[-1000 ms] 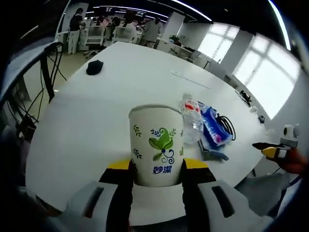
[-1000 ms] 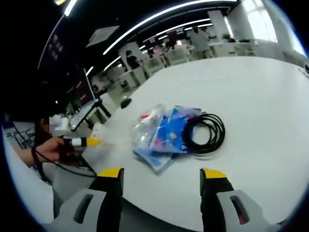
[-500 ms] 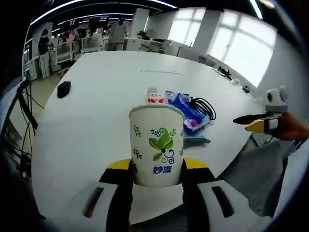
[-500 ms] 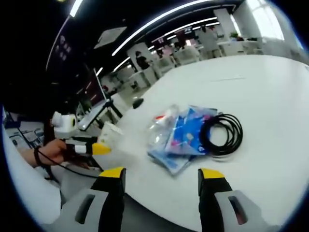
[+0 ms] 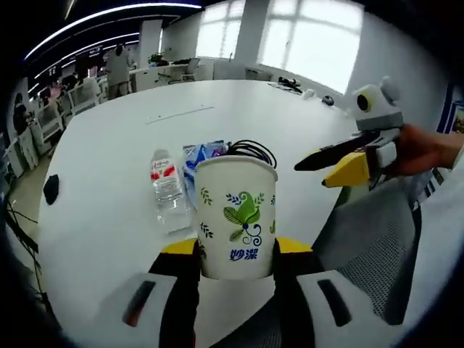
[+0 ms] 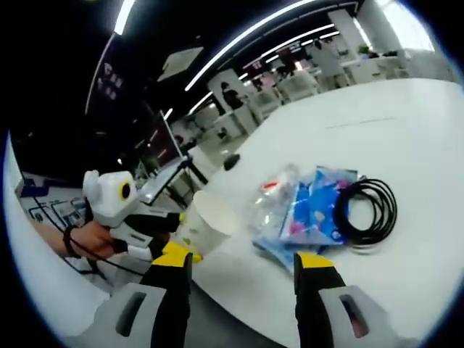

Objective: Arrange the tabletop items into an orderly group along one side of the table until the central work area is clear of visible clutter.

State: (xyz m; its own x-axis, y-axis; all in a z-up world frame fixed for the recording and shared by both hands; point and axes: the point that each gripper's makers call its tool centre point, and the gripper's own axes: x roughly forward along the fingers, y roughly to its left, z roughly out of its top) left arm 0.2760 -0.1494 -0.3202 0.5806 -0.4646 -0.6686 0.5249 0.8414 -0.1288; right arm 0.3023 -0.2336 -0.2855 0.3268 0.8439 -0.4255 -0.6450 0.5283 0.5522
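left tongs (image 5: 235, 250) clamped on paper cup (image 5: 236, 217), right tongs (image 6: 243, 262) apart, above white table (image 6: 428, 130)

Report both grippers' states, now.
Left gripper: shut on the paper cup, held upright over the table edge.
Right gripper: open, holding nothing.

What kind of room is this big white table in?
Probably a large open office or lab. Beyond the white table there are rows of desks with chairs and people standing, long ceiling light strips, and big windows.
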